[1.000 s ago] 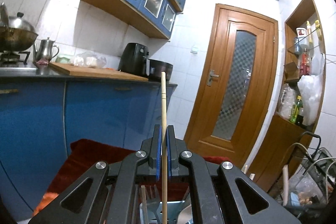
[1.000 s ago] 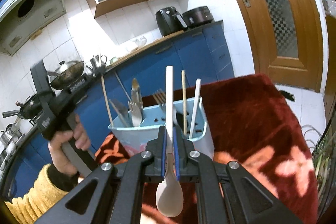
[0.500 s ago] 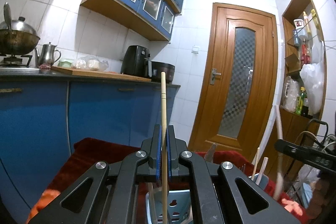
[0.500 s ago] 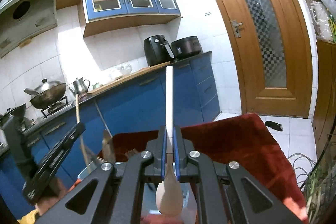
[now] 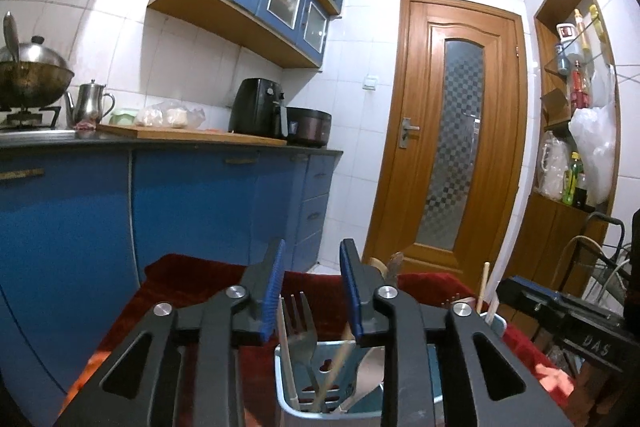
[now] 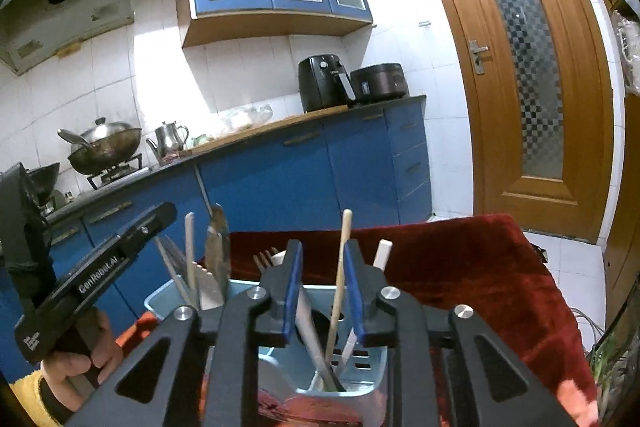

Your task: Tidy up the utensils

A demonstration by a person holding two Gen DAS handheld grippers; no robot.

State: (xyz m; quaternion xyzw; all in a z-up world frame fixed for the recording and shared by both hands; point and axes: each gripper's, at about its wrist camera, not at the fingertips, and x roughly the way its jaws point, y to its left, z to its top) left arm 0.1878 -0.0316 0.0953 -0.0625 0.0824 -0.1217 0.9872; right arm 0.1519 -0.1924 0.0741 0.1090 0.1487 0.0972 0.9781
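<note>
Utensil caddy (image 6: 376,367), light blue plastic, sits at 6 o'clock under both grippers. Left gripper (image 5: 310,291) and right gripper (image 6: 322,291): jaws opening, pressing nothing. Wooden chopstick (image 6: 340,279) is light, stiff and slick; you'd pinch mid-shaft.

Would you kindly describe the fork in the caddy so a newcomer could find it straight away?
Start at the red cloth covering the table in front of the blue cabinets. On it stands a light blue caddy full of utensils. The fork stands upright in it, tines up: the only shiny metal piece with prongs beside the wooden chopsticks.
</note>
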